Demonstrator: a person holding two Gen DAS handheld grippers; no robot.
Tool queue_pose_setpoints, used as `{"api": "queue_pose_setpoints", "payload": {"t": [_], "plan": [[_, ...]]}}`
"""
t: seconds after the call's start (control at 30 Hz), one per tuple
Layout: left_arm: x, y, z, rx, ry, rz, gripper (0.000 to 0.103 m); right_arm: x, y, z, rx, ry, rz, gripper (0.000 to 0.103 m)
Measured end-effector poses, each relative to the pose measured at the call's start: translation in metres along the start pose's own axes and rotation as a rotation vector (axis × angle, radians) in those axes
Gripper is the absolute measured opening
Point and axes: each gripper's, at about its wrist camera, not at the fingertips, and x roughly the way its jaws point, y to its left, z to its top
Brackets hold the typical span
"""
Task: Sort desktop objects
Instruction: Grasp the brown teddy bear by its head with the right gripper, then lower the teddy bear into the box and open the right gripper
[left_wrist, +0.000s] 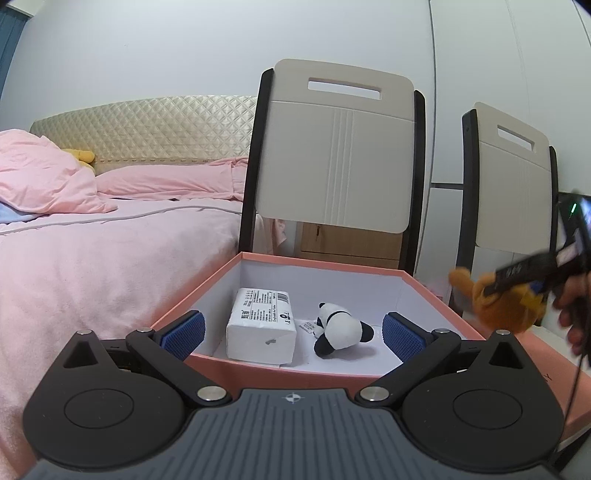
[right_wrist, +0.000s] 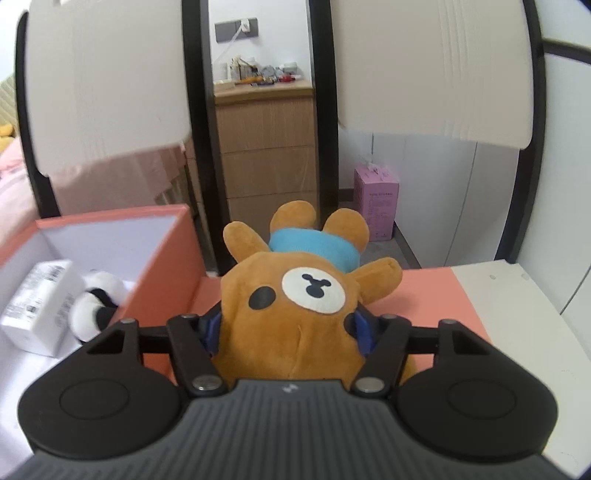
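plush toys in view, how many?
3: panda lying in the pink box; brown bear clamped in the right gripper; a yellow one on the bed, partly hidden.

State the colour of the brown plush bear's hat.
Light blue hat, clearest in the right wrist view.

Soft, even indoor light with faint shadows; fisheye bends the edges; the brown bear (left_wrist: 495, 299) smears with motion blur.

— What does the room hold?
— A bed (left_wrist: 92, 236) with pink bedding and a quilted headboard (left_wrist: 147, 129), two chairs (left_wrist: 336, 155) against a pale wall (left_wrist: 184, 48).
— And between them?
— A wooden drawer cabinet (right_wrist: 264, 147), cluttered on top.
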Motion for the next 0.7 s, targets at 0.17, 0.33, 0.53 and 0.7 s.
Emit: {"api": "queue_pose_setpoints", "payload": {"t": [0.17, 0.33, 0.53, 0.7], "plan": [[-0.005, 0.002, 0.003, -0.015, -0.012, -0.010, 0.103, -0.053, 0.015, 0.025, -0.018, -0.053, 0.041, 0.066], [-0.008, 0.005, 0.007, -0.035, -0.028, -0.007, 0.103, -0.088, 0.059, 0.051, -0.096, -0.066, 0.168, 0.067], [-0.011, 0.016, 0.011, -0.056, -0.044, 0.030, 0.103, -0.072, 0.136, 0.057, -0.264, 0.096, 0.304, 0.068], [-0.009, 0.027, 0.015, -0.096, -0.044, 0.035, 0.103, -0.034, 0.184, 0.038, -0.371, 0.224, 0.343, 0.068]]}}
